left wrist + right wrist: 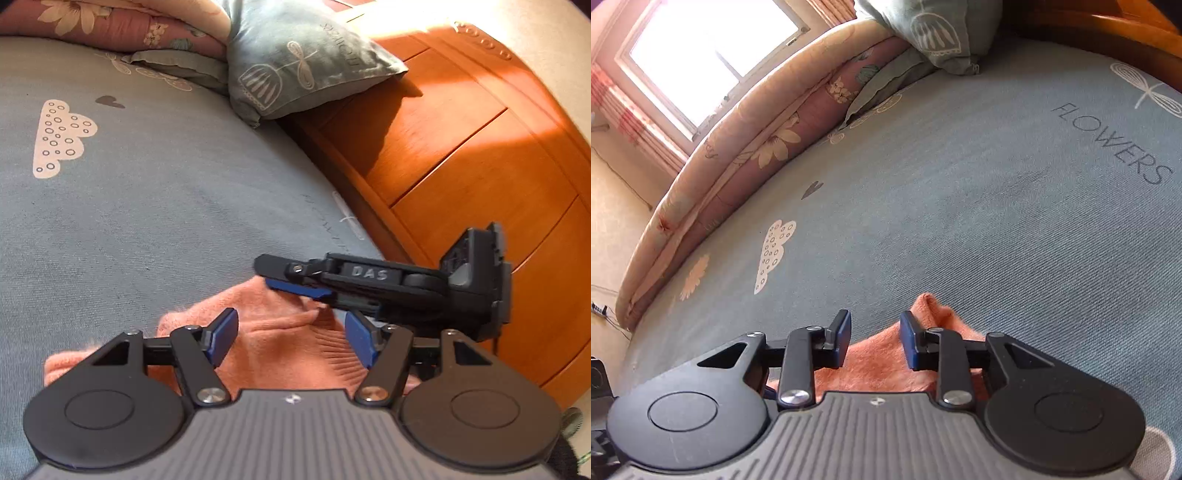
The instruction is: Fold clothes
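Orange sweater (280, 343) lies on the bedsheet (960, 206) printed "FLOWERS". Left gripper (291, 339) is released above it. Right gripper (295, 286), marked "DAS", stands apart, apparently not pinching it.

Both your wrist cameras look down close over the bed (147, 221), sharing the orange garment (882, 362) and far pillow (295, 62).
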Tool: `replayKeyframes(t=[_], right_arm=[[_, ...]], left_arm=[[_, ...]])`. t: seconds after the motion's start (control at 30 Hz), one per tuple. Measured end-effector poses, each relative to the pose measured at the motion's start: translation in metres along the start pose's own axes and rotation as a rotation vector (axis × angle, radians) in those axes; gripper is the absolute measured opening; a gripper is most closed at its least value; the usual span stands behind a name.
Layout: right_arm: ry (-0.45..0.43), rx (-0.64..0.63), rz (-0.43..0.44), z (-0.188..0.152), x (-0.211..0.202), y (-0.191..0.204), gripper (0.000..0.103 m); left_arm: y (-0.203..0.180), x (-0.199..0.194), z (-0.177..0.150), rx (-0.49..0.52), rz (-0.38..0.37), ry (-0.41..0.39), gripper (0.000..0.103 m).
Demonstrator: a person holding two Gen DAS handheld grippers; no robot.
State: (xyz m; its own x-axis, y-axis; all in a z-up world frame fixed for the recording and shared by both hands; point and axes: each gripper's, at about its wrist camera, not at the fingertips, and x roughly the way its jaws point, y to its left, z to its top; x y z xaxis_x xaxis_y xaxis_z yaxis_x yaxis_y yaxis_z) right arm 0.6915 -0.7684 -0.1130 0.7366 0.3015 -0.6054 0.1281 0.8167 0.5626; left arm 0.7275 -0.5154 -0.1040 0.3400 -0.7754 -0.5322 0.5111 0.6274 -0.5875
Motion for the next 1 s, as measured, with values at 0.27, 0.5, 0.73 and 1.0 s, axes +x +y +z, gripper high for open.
replayKeyframes(t=[0.27, 0.5, 0.73, 1.0], right_arm=[[-0.047, -0.033, -0.041, 0.005, -0.035, -0.002, 0.036], [0.107, -0.093, 0.041, -0.012, -0.051, 0.009, 0.047], [0.016, 0.003, -0.109, -0.006, -0.055, -0.025, 0.043], [0.115, -0.034, 0.055, -0.029, -0.079, -0.008, 0.054]], left_arm=[[-0.001, -0.026, 0.001, 0.021, 0.044, -0.041, 0.062], [-0.013, -0.039, -0.017, 0.113, 0.063, 0.015, 0.066], [0.0, -0.049, -0.016, 0.128, 0.149, -0.004, 0.066], [-0.009, -0.062, -0.035, 0.19, 0.131, 0.032, 0.072]])
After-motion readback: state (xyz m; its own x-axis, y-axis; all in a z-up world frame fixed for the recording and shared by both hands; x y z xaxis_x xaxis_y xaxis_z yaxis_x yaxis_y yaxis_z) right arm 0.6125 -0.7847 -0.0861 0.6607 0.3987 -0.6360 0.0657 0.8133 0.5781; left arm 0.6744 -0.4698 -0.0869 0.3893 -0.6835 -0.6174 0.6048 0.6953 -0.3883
